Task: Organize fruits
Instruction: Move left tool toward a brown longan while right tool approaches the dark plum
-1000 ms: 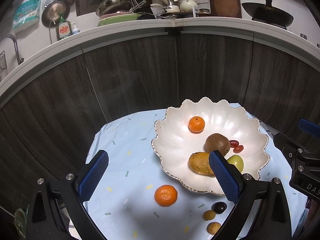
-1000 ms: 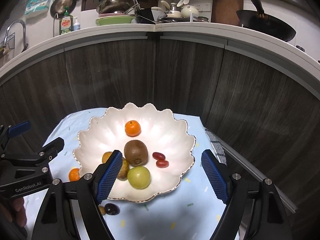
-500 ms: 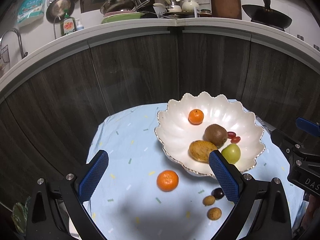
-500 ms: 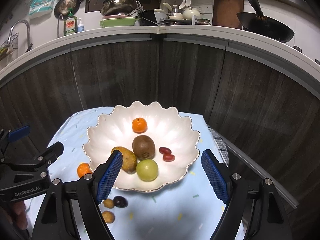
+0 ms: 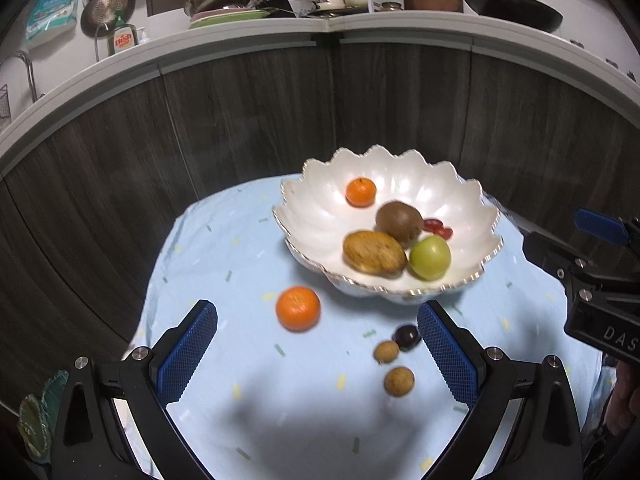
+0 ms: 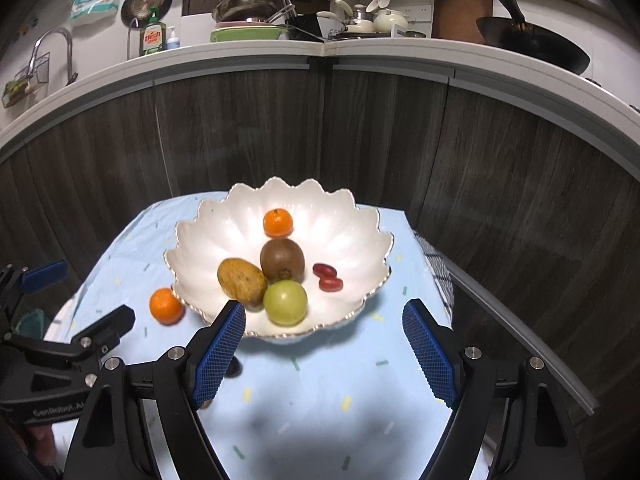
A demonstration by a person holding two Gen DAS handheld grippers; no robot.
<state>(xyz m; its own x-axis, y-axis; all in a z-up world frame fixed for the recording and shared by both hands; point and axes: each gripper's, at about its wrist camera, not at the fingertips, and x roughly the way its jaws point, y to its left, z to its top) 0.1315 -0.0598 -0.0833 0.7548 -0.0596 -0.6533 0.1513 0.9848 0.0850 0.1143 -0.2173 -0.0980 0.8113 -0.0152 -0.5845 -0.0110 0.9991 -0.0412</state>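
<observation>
A white scalloped bowl [image 5: 316,216] [image 6: 352,220] on a light blue cloth holds a small orange [image 5: 361,191], a kiwi [image 5: 399,218], a yellow-brown fruit [image 5: 374,252], a green fruit [image 5: 430,257] and two red grapes [image 5: 438,228]. On the cloth in front of the bowl lie an orange [image 5: 298,307] [image 6: 165,305], a dark grape [image 5: 406,336] and two small brown fruits [image 5: 399,380]. My left gripper [image 5: 316,356] is open and empty above the cloth, near the loose orange. My right gripper [image 6: 324,360] is open and empty in front of the bowl.
Dark wood cabinet fronts [image 6: 280,132] curve close behind the small table. The counter above carries pans, dishes and a wok [image 6: 532,44]. A checked cloth [image 6: 438,272] hangs at the table's right edge. The other gripper shows at each view's side.
Both grippers have pulled back and lifted away from the bowl, so the bowl and loose fruits sit further off and higher in view. Both jaws stay open.
</observation>
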